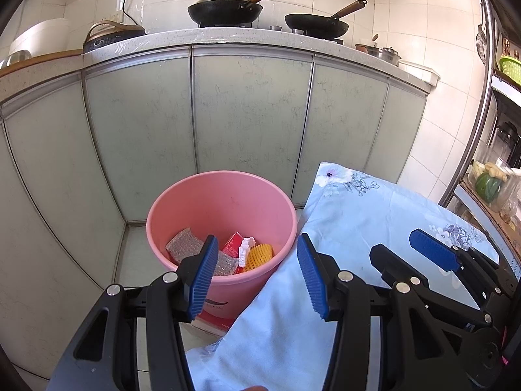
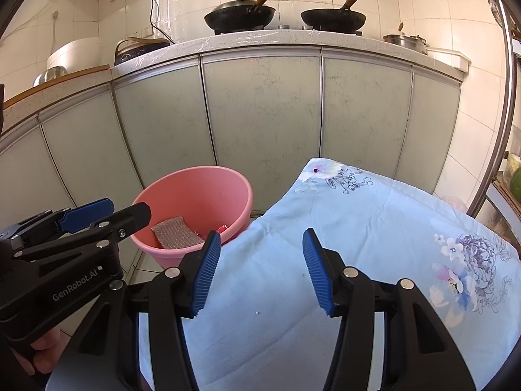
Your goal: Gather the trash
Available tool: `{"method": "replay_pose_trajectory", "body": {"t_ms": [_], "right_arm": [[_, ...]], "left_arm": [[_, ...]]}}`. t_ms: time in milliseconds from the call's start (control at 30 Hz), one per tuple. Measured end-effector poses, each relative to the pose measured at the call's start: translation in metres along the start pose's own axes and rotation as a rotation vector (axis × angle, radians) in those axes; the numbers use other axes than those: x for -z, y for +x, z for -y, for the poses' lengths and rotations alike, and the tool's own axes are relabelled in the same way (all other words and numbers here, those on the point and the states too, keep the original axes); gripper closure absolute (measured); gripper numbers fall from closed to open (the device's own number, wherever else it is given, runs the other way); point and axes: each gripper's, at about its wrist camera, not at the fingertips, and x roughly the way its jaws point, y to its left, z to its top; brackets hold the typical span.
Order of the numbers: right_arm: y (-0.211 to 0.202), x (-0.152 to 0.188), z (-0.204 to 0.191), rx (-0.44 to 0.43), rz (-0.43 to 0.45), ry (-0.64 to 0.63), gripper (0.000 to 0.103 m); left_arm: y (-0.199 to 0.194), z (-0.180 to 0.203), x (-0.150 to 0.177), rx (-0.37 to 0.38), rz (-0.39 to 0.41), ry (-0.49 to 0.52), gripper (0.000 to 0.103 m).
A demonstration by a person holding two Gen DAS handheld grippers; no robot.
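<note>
The pink bucket [image 1: 221,228] with trash [image 1: 257,255] inside sits on the floor just past the left gripper [image 1: 257,275], and both it and the right gripper [image 2: 259,272] are wide apart, holding nothing.

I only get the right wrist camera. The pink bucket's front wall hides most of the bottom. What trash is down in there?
Observer: The left wrist view looks in over the pink bucket: beside the bubble wrap lies a yellow foam net.
Operator: Anything else?
Observer: Yes, a red carton and a white foam piece between the two.
Operator: What does the bucket stand on?
Observer: A red flat thing pokes out under its base; I cannot tell what it is.
</note>
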Motion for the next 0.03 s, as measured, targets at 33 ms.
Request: {"method": "replay_pose_trajectory", "body": {"t_ms": [33], "right_arm": [[0.0001,-0.0003,0.0,-0.001,0.0,0.0,0.05]], "left_arm": [[-0.0001,-0.0001,-0.0004,0.001,0.0,0.0,0.053]]}}
